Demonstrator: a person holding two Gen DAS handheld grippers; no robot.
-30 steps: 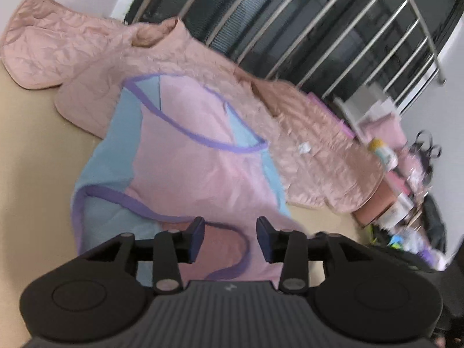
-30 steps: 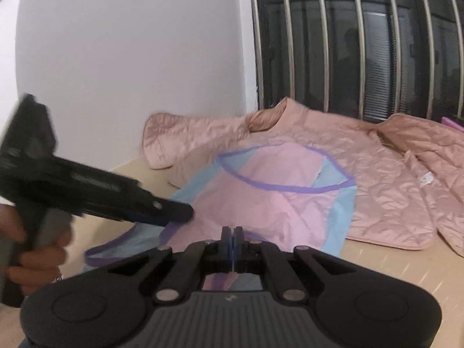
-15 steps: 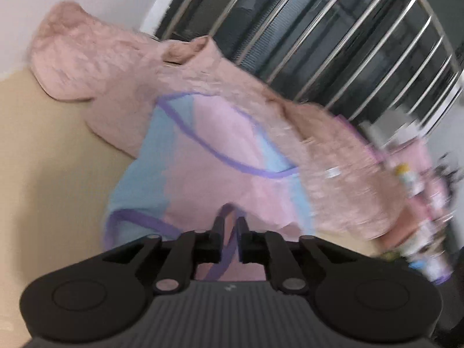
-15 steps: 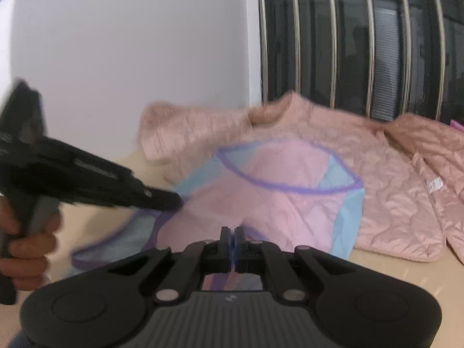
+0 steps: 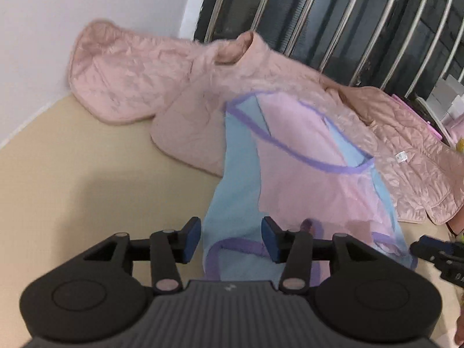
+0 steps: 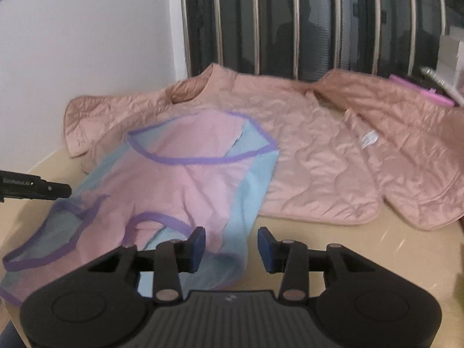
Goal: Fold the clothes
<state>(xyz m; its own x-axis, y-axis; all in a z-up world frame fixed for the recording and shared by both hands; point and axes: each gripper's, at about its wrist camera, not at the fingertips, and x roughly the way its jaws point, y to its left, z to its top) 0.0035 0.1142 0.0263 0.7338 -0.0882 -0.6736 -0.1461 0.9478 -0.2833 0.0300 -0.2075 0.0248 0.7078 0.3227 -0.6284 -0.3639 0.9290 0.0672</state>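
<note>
Both grippers are opening: the left gripper point(image 5: 231, 239) straddles the shirt point(image 5: 304, 174) hem unpinched, the right gripper point(image 6: 231, 249) gapes over its near edge. Beyond lies the jacket point(image 6: 333, 150). The loose hem may slump, spoiling the fold.

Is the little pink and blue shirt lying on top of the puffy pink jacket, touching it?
Touching. In the right wrist view the top of the pink and blue shirt overlaps the puffy pink jacket and rests on it with no gap; its lower part lies on the beige surface.
</note>
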